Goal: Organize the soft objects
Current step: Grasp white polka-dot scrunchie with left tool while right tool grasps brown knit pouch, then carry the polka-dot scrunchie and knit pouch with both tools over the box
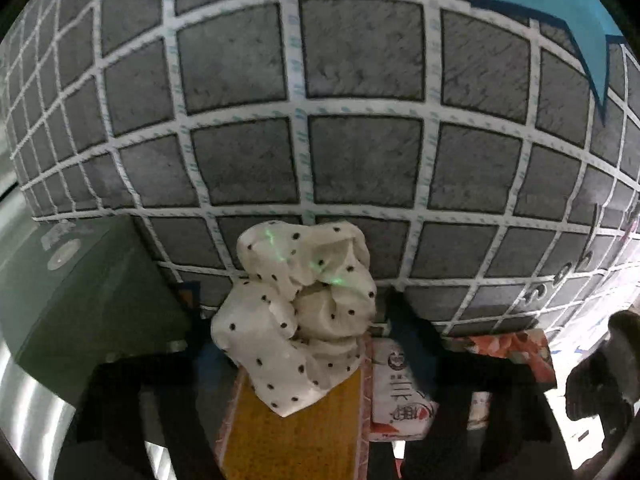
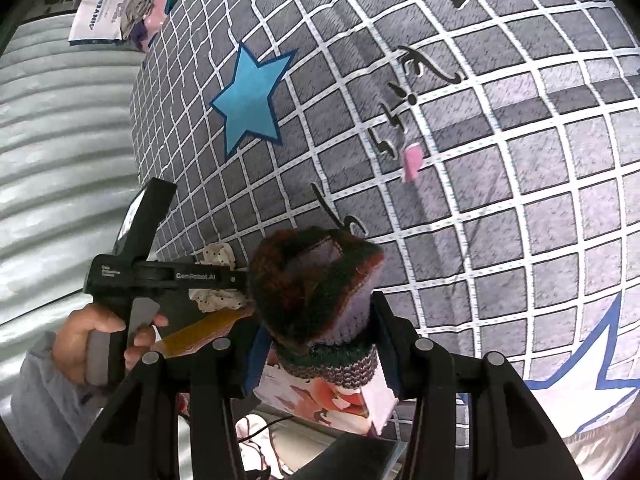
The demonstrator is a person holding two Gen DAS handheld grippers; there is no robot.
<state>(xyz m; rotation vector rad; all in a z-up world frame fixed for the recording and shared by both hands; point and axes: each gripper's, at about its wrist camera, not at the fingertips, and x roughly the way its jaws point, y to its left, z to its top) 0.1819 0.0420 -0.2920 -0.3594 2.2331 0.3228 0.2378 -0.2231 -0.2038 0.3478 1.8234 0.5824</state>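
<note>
My left gripper is shut on a crumpled white cloth with black dots, held above the edge of a grey checked bedspread. The cloth also shows in the right wrist view, pinched in the left gripper's black body held by a hand. My right gripper is shut on a dark knitted woolen item in green, brown and lilac, held over the bedspread near its edge.
Under the grippers lie a yellow-topped box and a red-and-white patterned pack. A blue star and a small pink tag mark the bedspread. A white bag sits far left on ribbed grey flooring.
</note>
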